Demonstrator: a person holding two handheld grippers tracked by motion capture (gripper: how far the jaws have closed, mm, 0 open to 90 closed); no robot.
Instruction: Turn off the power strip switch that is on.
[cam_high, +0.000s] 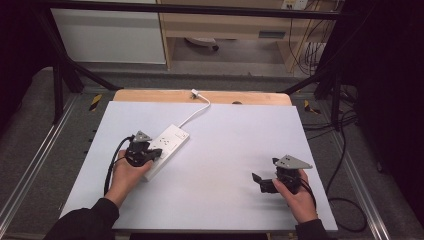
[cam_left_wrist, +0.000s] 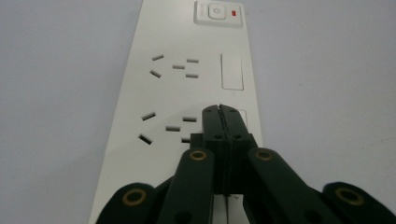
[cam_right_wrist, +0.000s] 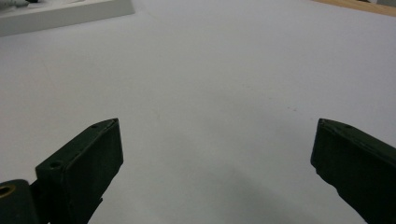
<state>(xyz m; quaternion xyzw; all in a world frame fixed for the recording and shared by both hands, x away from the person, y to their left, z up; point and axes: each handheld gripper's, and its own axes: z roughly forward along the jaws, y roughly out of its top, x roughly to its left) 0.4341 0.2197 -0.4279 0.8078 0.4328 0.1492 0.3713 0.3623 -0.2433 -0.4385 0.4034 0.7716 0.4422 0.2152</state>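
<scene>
Counter (cam_high: 225, 165): wooden top, covered almost fully by a white sheet, bare wood strip showing along far edge. White power strip (cam_high: 167, 147) lies flat on it, left of centre, angled; its white cable (cam_high: 197, 111) runs to the far edge.

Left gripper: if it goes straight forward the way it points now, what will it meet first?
Probably the power strip: the left gripper, jaws shut, points along its top towards the switch. Whether it already touches is unclear.
</scene>
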